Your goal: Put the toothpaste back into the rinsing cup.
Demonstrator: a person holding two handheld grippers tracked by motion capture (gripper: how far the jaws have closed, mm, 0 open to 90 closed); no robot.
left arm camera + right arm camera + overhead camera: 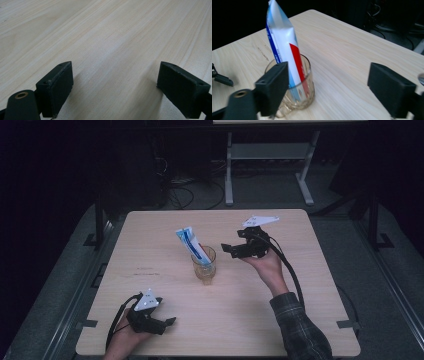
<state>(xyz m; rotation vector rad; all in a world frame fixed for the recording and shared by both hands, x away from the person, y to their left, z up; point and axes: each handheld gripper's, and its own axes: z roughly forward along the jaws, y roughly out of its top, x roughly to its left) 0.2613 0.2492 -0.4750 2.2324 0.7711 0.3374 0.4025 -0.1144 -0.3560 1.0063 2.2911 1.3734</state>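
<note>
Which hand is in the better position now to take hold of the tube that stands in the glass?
Probably the right. The right tool is open and faces the tube in the glass from close by. The left tool rests open near the table's front edge, farther away.

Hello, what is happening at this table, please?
A person works at a wooden table with a gripper in each hand. A toothpaste tube stands tilted inside a glass cup near the middle. The right gripper is just beside the cup, its jaws open and holding nothing, apart from the tube. The left gripper rests near the front edge, jaws also open and empty.
</note>
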